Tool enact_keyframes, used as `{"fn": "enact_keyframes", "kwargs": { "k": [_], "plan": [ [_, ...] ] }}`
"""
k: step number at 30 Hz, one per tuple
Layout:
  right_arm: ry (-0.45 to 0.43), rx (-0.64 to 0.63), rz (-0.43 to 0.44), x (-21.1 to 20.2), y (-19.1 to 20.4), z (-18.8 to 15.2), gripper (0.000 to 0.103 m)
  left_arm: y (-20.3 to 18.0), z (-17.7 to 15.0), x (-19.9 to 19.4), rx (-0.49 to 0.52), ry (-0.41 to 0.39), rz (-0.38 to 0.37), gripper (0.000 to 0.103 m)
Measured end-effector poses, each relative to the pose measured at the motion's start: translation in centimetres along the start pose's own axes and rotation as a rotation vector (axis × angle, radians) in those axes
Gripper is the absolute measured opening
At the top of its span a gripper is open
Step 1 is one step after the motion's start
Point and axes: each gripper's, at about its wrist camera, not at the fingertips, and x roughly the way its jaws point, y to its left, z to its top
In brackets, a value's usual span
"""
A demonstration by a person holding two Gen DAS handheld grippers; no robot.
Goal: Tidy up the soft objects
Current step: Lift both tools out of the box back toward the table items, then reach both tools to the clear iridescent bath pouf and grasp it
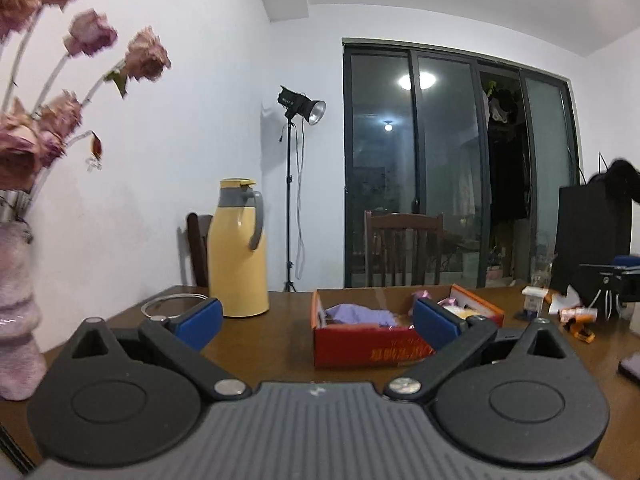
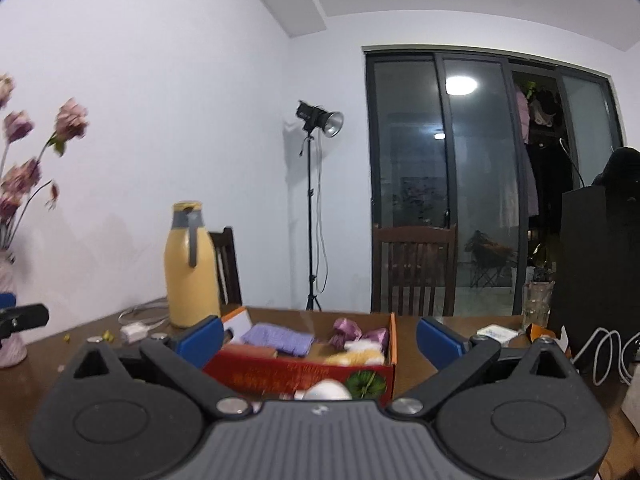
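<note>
Bench [image 1: 280,340]: we see a dark brown wooden top that carries everything named below.
Left gripper [image 1: 318,320]: our jaws stand wide apart with nothing between the blue pads; they point level across the bench.
Right gripper [image 2: 320,338]: our jaws are spread just as wide, empty, aimed at the box from close by.
Red cardboard box [image 1: 360,350]: open-topped, it sits on the bench ahead of both grippers; in the left wrist view its right end lies behind our right pad.
Lilac knitted cloth [image 2: 278,338]: we find it folded in the left part of the box.
Purple satin piece [image 2: 348,330]: it lies in the back of the box, right of the cloth.
Yellow-and-white plush item [image 2: 360,354]: it rests at the right end of the box, in front of the satin piece; what it is we cannot tell.
White round object [image 2: 326,392]: it shows just in front of the box, partly hidden by our right gripper body.
Yellow thermos jug [image 1: 238,248]: upright on the bench, left of the box and apart from it.
Glass lid [image 1: 172,304]: flat on the bench beside the jug.
Dried pink flowers [image 1: 60,80]: in a vase [image 1: 18,312] at the far left edge.
Studio light [image 1: 300,106]: on a stand by the white wall.
Wooden chair [image 1: 404,248]: behind the bench, before the dark glass doors.
</note>
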Motion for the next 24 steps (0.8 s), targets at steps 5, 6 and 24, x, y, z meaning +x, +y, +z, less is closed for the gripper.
{"fn": "enact_keyframes", "kwargs": {
  "k": [5,6,24],
  "plan": [
    [0.031,-0.044,0.023,-3.8,1.5,-3.0,0.103,0.5,-2.4,-3.2,-0.074,0.053,0.024,0.103],
    [0.046,-0.065,0.02,-4.6,1.9,-3.7,0.103,0.7,-2.9,-3.6,-0.091,0.077,0.011,0.103],
    [0.117,0.015,0.0,-5.5,1.7,-6.0,0.102,-0.3,-3.4,-1.7,-0.11,0.153,-0.056,0.103]
  ]
}}
